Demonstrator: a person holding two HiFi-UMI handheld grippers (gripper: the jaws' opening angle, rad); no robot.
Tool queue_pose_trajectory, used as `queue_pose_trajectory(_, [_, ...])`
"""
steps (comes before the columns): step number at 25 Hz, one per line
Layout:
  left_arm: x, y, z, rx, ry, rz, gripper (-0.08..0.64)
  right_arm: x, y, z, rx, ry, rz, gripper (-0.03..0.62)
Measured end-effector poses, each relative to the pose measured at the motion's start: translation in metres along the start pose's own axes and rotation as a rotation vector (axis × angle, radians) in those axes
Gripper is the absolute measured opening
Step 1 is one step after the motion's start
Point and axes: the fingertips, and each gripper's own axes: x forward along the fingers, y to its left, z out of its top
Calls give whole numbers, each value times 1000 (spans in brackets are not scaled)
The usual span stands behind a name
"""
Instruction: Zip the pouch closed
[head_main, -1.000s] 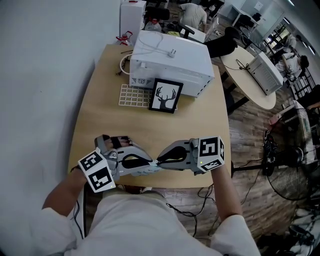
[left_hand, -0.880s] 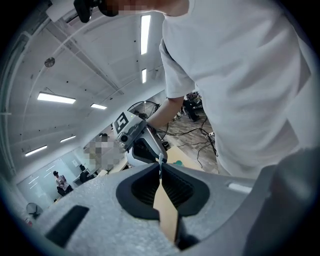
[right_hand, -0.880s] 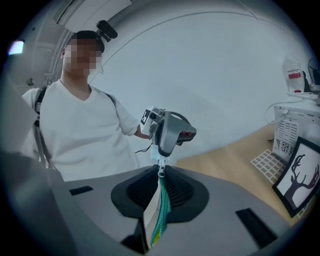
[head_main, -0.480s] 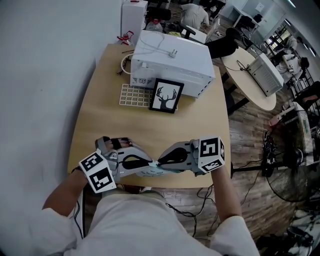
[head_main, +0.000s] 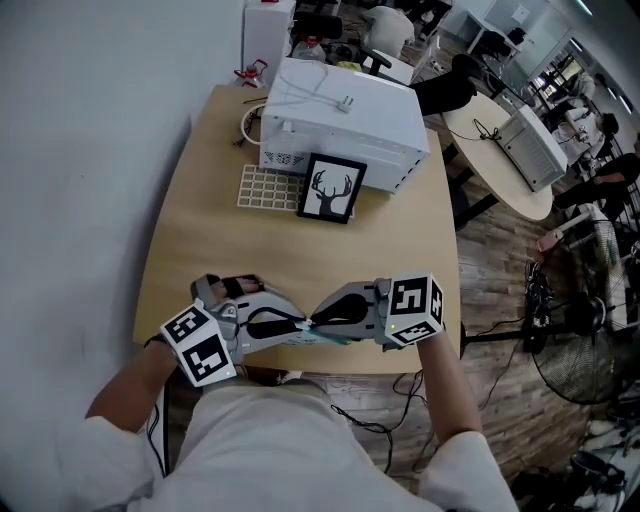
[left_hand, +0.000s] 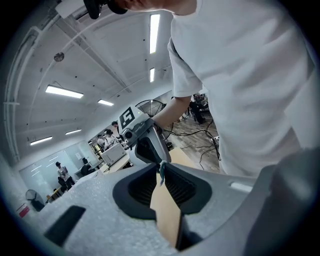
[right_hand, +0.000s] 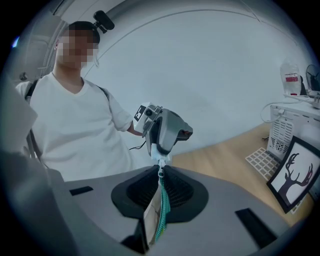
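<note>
Both grippers meet tip to tip over the front edge of the wooden table (head_main: 200, 250). My right gripper (head_main: 318, 324) is shut on the pouch (right_hand: 154, 220), a thin tan pouch with a teal zipper that stands on edge between its jaws. The small zipper pull (right_hand: 161, 167) sticks out at the right gripper's tips (right_hand: 161, 172). My left gripper (head_main: 306, 326) pinches that pull (left_hand: 160, 176) at its very tips, and its jaws are opening, with a narrow wedge of gap behind the tips. In the head view only a teal sliver of pouch (head_main: 330, 338) shows.
A white boxy appliance (head_main: 340, 125) stands at the table's far end. A framed deer picture (head_main: 332, 190) leans on it, beside a white grid rack (head_main: 268, 190). A round table (head_main: 500, 150) and cables on the floor lie to the right. My torso is close behind the grippers.
The grippers stay tip to tip at the table's front edge. The right gripper has shifted slightly left and a little more teal pouch shows under the tips.
</note>
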Motion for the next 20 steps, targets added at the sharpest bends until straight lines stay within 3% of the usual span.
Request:
queue_pose_trajectory(2, [1,-3,1,-1,5,-8,72,2,0,-2,-7,15,-5,37])
queue_pose_trajectory(7, [2,-9,3,28,41,-6,28,2,3,-2,-4,12,-7,37])
queue_pose_trajectory(20, [3,-20,12,58,51,-22,26,3,14,-20,79,-2,65,52])
